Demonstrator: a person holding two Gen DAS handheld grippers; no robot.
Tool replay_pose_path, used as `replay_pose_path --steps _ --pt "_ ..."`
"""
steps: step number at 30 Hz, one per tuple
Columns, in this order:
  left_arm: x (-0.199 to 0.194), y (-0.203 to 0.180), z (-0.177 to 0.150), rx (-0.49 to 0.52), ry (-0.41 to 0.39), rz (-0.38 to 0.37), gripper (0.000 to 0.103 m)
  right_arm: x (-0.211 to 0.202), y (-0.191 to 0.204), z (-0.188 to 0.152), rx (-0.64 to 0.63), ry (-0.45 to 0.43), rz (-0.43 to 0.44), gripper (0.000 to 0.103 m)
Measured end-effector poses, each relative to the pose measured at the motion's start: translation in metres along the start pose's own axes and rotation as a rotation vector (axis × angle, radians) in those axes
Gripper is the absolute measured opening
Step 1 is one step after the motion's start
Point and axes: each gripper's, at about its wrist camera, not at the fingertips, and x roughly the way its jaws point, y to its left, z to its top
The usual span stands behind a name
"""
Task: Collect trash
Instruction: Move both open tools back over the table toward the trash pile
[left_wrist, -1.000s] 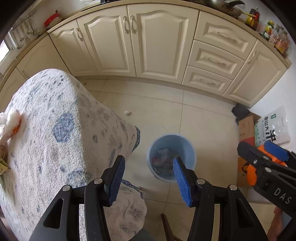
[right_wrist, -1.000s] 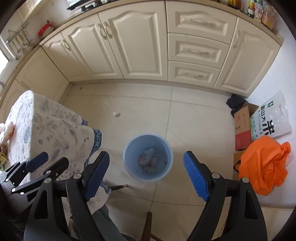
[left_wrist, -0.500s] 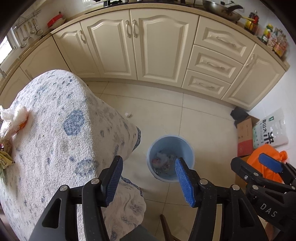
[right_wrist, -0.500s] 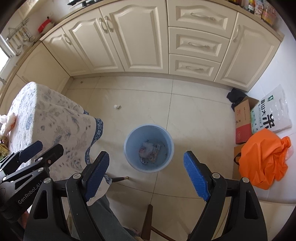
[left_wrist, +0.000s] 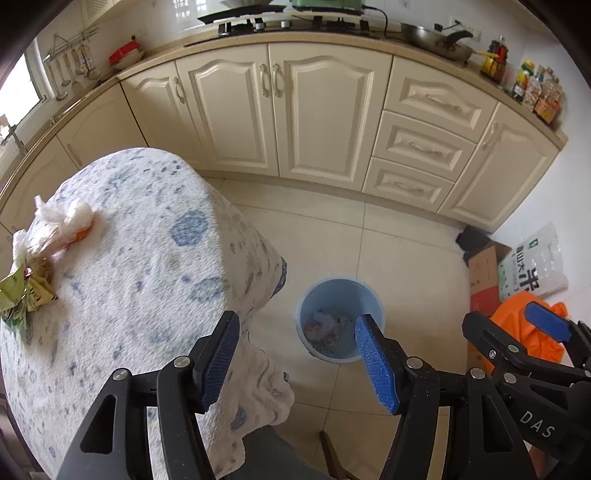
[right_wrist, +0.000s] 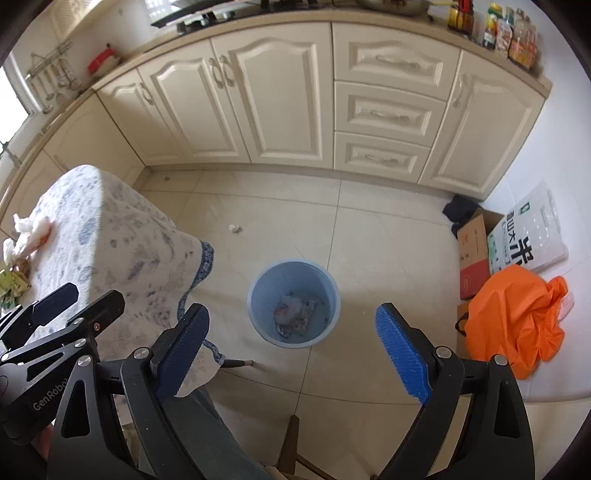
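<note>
Nearest in both wrist views, the left gripper (left_wrist: 297, 363) and the right gripper (right_wrist: 291, 354) are held released, with nothing between the blue pads; the jaws of each have just been opening further, the right pair standing wider than the left. Just beyond the fingertips, on the tiled floor, the blue trash bin (right_wrist: 293, 302) is seen from above, with crumpled wrappers already lying in its bottom. To the left of the bin a table draped in a blue-patterned tablecloth (left_wrist: 147, 266) is found. On its far-left edge the remaining trash is gathered: a crumpled white plastic bag (left_wrist: 62, 221) and, touching it on the nearer side, a green wrapper (left_wrist: 26, 295). The pile runs roughly along the table edge. It lies up and to the left of both grippers, and the left one is judged the nearer. Farther off, a small white paper scrap (right_wrist: 235, 228) lies on the floor before the cream cabinets (right_wrist: 295, 96).
</note>
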Motion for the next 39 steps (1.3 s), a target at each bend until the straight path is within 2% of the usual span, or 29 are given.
replay_pose_path --steps 6,13,18,27,34,39 --pt "-0.041 0.018 -0.03 -0.037 -0.047 0.021 0.062 -0.027 0.023 -0.013 -0.049 -0.055 0.029 0.096" --pt "-0.098 0.051 -0.075 -0.116 -0.119 0.07 0.071 -0.055 0.058 -0.031 -0.121 -0.113 0.094 0.097" --pt "-0.14 0.082 -0.111 -0.194 -0.173 0.127 0.077 -0.075 0.092 -0.048 -0.195 -0.146 0.152 0.097" --pt "-0.204 0.127 -0.172 -0.329 -0.242 0.224 0.078 -0.096 0.163 -0.078 -0.323 -0.169 0.25 0.1" --pt "-0.22 0.174 -0.201 -0.434 -0.234 0.281 0.079 -0.099 0.224 -0.093 -0.432 -0.153 0.317 0.1" --pt "-0.215 0.212 -0.203 -0.496 -0.216 0.295 0.079 -0.09 0.265 -0.097 -0.479 -0.123 0.343 0.1"
